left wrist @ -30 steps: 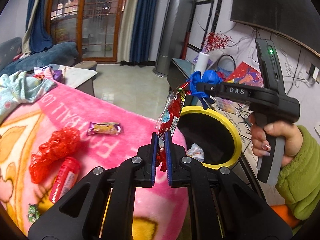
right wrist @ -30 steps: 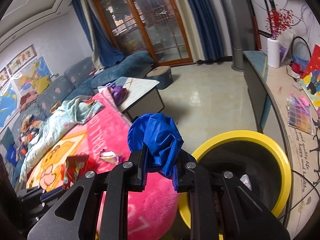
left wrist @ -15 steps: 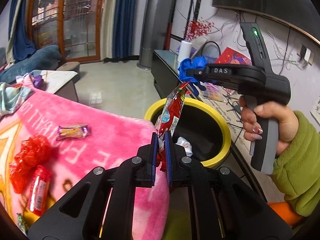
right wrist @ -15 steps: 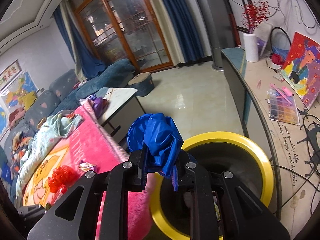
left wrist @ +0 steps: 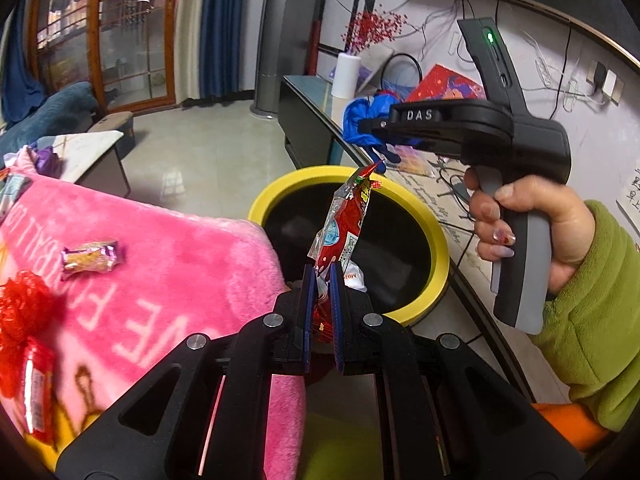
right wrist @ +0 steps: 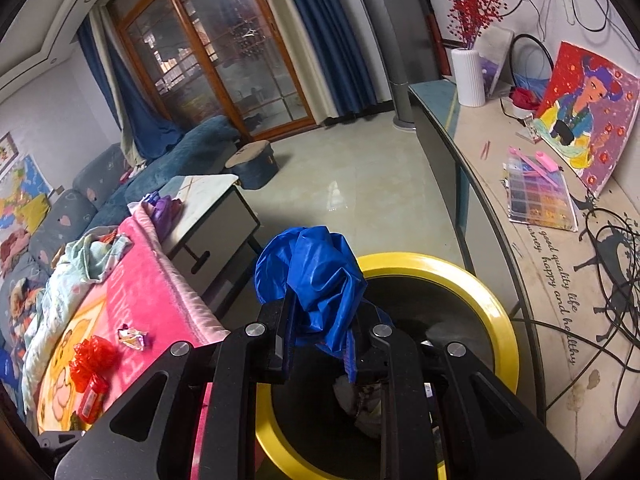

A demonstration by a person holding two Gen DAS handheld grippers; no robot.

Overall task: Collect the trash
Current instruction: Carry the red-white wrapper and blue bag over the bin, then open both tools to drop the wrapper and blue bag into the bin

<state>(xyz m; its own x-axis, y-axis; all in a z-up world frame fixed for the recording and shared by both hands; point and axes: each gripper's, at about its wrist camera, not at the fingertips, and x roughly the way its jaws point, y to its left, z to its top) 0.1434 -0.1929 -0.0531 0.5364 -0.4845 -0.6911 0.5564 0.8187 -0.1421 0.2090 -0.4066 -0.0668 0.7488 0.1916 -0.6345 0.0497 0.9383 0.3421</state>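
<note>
Trash: a red snack wrapper (left wrist: 347,224) stands upright over the yellow-rimmed bin (left wrist: 434,236); a crumpled blue plastic bag (right wrist: 316,276) hangs over the same bin.
Left tongs (left wrist: 323,280): closed narrow on the wrapper's lower end.
Right tongs (right wrist: 320,336): clamped on the blue bag.
Left behind: a candy wrapper (left wrist: 91,257) and red cellophane (left wrist: 22,308) lie on the pink blanket (left wrist: 192,264).
Risk: the light bag may cling to the pads on release, or the tall wrapper may tip onto the rim and slide to the floor.
</note>
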